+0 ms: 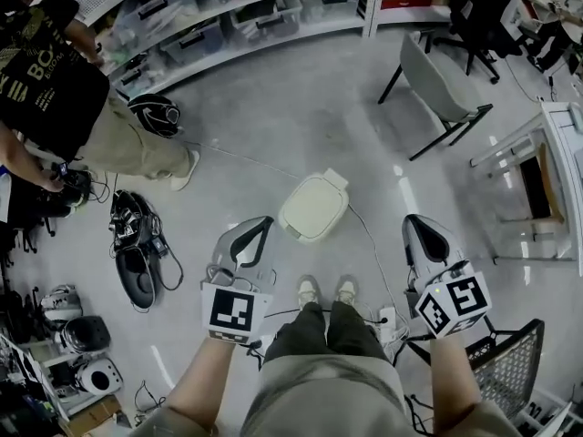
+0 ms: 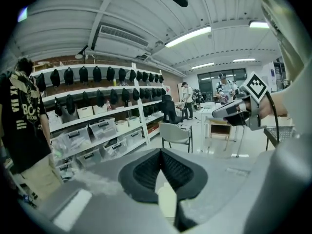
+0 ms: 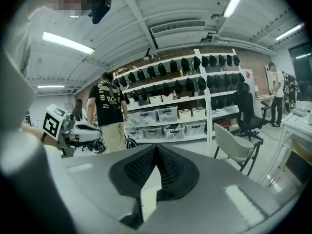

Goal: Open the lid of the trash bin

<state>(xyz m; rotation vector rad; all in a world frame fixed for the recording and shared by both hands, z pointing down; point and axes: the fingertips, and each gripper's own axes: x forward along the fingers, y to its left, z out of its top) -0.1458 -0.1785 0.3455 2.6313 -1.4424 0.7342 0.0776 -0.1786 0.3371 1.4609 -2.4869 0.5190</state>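
Observation:
The trash bin (image 1: 313,208) is a cream, rounded-square bin on the floor just ahead of my feet, and its lid lies flat and closed. My left gripper (image 1: 263,222) hovers at the bin's near-left side, its jaws shut with nothing between them. My right gripper (image 1: 415,223) is held further off, to the right of the bin, also shut and empty. Both gripper views look level across the room, so the bin does not show in either. The left gripper view shows its own jaws (image 2: 161,153) closed, with the right gripper (image 2: 235,110) held out in the air.
A person in a black shirt (image 1: 55,80) stands at the left beside helmets and bags (image 1: 137,253) on the floor. A grey chair (image 1: 437,85) stands beyond the bin, shelves with plastic boxes (image 1: 228,7) line the back, and a cable runs to a power strip (image 1: 387,321).

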